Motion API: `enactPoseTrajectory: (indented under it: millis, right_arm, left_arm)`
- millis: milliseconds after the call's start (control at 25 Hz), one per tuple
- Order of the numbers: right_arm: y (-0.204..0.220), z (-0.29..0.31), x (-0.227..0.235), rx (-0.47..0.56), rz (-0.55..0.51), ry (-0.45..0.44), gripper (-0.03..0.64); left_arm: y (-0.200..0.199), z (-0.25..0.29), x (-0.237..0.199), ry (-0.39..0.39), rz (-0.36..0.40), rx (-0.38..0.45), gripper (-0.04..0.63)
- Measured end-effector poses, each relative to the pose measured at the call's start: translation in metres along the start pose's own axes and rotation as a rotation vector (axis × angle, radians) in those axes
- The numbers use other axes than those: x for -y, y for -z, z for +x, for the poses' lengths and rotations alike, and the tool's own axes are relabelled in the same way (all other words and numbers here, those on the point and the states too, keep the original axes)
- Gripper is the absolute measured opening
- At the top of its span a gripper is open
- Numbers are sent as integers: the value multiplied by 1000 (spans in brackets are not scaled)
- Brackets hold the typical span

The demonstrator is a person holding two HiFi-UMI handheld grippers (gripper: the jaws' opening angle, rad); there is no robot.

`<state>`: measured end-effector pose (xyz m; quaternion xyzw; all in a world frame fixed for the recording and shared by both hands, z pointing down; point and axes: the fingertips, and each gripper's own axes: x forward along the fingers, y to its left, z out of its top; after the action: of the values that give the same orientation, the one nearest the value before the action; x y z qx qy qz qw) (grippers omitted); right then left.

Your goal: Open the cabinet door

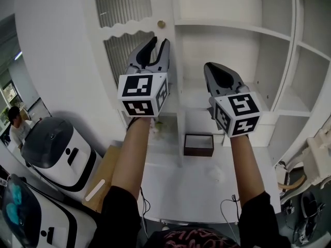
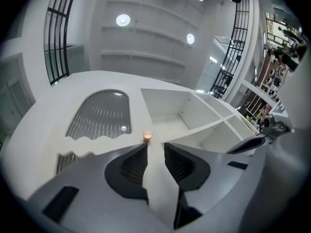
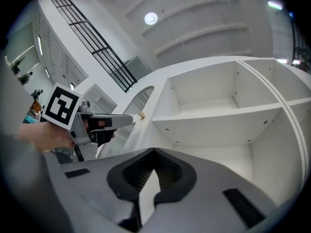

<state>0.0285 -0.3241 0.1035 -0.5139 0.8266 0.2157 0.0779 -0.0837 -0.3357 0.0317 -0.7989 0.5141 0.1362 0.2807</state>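
So the cabinet door (image 1: 135, 27) is the tall white one on the left half of the cabinet, with two ribbed glass panes (image 2: 99, 115) stacked one over the other. It stands upright with its long side running top to bottom and its face turned toward the person. As far as I can tell it looks shut, sitting flat with the front of the cabinet. Its little round knob (image 2: 147, 136) is on the door's right edge, right next to the open shelves (image 1: 227, 27), and it sticks straight out of the door face. The left claw (image 2: 155, 144) is held up in front of the door, angled upward, with its tips just short of the knob and a bit below it. In the left gripper view the knob sits just past the tips and a touch to the left of the gap, closer to the left finger. The jaws are apart with a narrow gap and nothing between them, only white door showing through, and they aren't touching the knob. The right claw (image 3: 153, 152) is up too, off to the right in front of the open shelves and well clear of the door, its jaws pressed together with nothing in them. From the right gripper view you can see the left claw's finger pointing at the knob from the side, close but with a sliver of space. Below the shelves there's a small dark box (image 1: 198, 144) sitting on the white counter (image 1: 170, 182).
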Motion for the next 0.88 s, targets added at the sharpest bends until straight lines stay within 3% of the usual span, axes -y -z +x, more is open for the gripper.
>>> enactPoseTrajectory:
  millis: [160,360,880]
  right_arm:
    - [-3,4,8,3,-19,1,14]
    - [2,4,15,-7,-21,5,15]
    - [27,1,21,-52,-14,9,15]
  left_arm:
    - [-10,17,-3,-2,39,10,144]
    - [-17,38,-9,-17,86,-2,143]
    - [-10,56,-11,-24,110,-31,118]
